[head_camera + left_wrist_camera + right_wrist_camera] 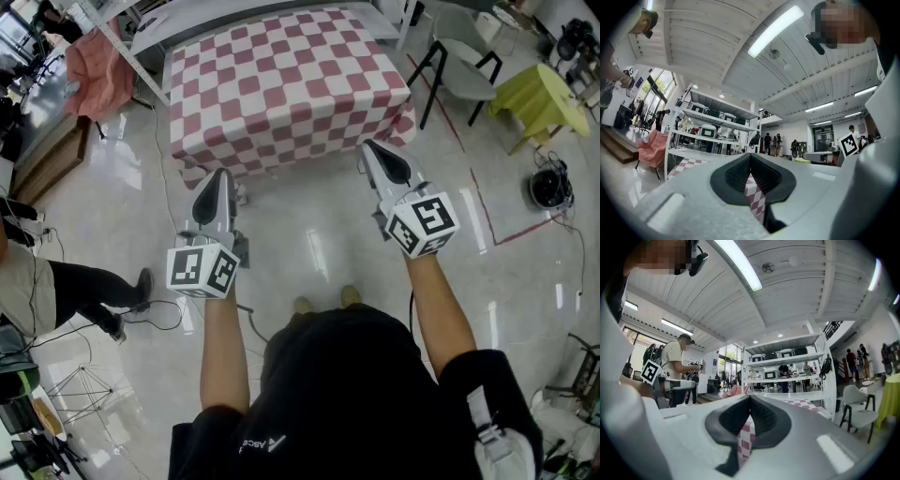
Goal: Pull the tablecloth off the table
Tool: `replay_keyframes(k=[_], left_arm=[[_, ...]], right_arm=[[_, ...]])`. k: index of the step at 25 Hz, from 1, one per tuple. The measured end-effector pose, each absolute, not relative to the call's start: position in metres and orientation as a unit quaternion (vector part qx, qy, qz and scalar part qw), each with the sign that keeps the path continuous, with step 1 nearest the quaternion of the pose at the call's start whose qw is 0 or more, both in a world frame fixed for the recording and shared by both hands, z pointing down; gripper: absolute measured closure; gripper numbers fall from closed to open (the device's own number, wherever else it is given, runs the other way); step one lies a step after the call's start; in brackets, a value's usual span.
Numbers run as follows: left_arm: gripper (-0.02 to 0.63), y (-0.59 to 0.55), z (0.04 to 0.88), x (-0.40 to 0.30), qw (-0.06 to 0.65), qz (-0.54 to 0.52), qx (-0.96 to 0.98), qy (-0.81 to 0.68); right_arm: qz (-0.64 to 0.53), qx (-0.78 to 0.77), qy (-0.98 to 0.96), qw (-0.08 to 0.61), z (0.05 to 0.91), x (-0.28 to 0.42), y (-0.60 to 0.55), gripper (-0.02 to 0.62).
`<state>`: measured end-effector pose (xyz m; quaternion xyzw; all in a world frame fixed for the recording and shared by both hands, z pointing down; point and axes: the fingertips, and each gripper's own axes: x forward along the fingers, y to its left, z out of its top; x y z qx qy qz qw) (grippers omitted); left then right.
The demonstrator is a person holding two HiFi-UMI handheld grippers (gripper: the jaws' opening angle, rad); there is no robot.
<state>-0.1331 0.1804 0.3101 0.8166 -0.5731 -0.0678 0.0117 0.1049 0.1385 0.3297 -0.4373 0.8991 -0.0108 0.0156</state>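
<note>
The checked tablecloth (281,84) drapes over the counter and hides it. The left tongs (217,180) and right tongs (372,150) are closed on nothing, just before the counter's near side. The cloth seems soft and light; pinch the hanging hem near both corners.

Black short-sleeved shirt (356,394), tan shoes (302,306), grey left gripper (223,174), grey right gripper (367,144)
</note>
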Motion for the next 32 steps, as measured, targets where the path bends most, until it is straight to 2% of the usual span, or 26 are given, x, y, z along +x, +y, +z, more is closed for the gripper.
replay_keyframes(k=[8,14,15,16,23,28,32], left_arm=[[0.595,0.179,0.313,-0.145,0.014,-0.069,0.817,-0.572],[0.595,0.170,0.321,-0.169,0.025,-0.065,0.814,-0.576],[0.595,0.166,0.322,-0.175,0.028,-0.064,0.813,-0.578],[0.594,0.162,0.324,-0.182,0.031,-0.063,0.812,-0.580],[0.591,0.118,0.339,-0.217,0.064,-0.053,0.813,-0.577],[0.443,0.057,0.355,-0.235,0.094,-0.038,0.810,-0.578],[0.382,-0.015,0.367,-0.239,0.103,-0.016,0.801,-0.590]], right_arm=[[-0.009,-0.436,0.900,0.019,0.327,0.092,0.137,0.594],[-0.049,-0.443,0.895,0.012,0.334,0.073,0.119,0.594],[-0.055,-0.442,0.895,0.007,0.336,0.067,0.115,0.554],[-0.058,-0.441,0.896,0.002,0.337,0.061,0.111,0.479],[-0.031,-0.446,0.893,-0.039,0.338,0.028,0.071,0.457],[-0.034,-0.453,0.889,-0.063,0.349,0.016,0.008,0.433],[-0.042,-0.464,0.882,-0.072,0.364,0.022,-0.070,0.396]])
